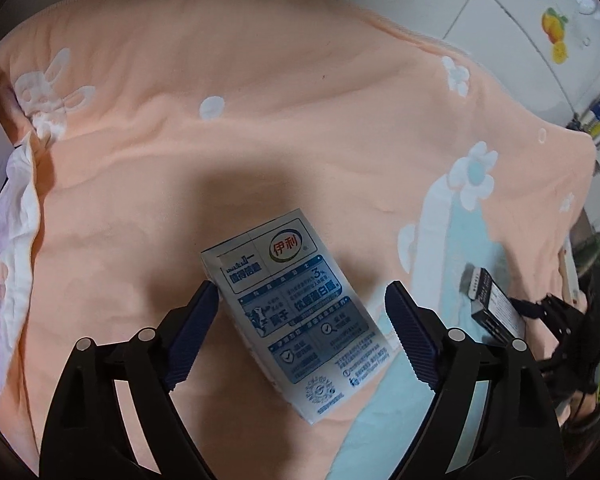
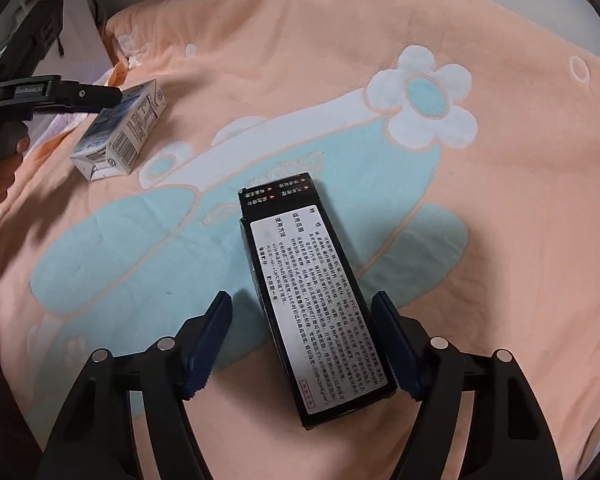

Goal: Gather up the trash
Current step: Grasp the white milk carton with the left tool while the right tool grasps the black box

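Both pieces of trash lie flat on the peach blanket [image 2: 480, 240], and neither is gripped yet. The left gripper [image 1: 300, 316] stands released around the milk carton [image 1: 296, 316]: its left finger [image 1: 194, 332] is touching or nearly touching the carton's edge, while the other finger is well clear of it, so closing from here could push the carton sideways or twist it instead of clamping it squarely. The carton also lies at a slant across the jaws, which makes a corner pinch likely, and a soft empty carton may crumple and slip out. The right gripper [image 2: 306, 340] is likewise released, straddling the black box [image 2: 312, 300] with one finger [image 2: 394, 344] just beside the box's long side and a wider gap on the other. The box lies askew too, so it may swivel as the jaws meet it. The loose, wrinkled blanket could get caught between the fingers and lift with either item.
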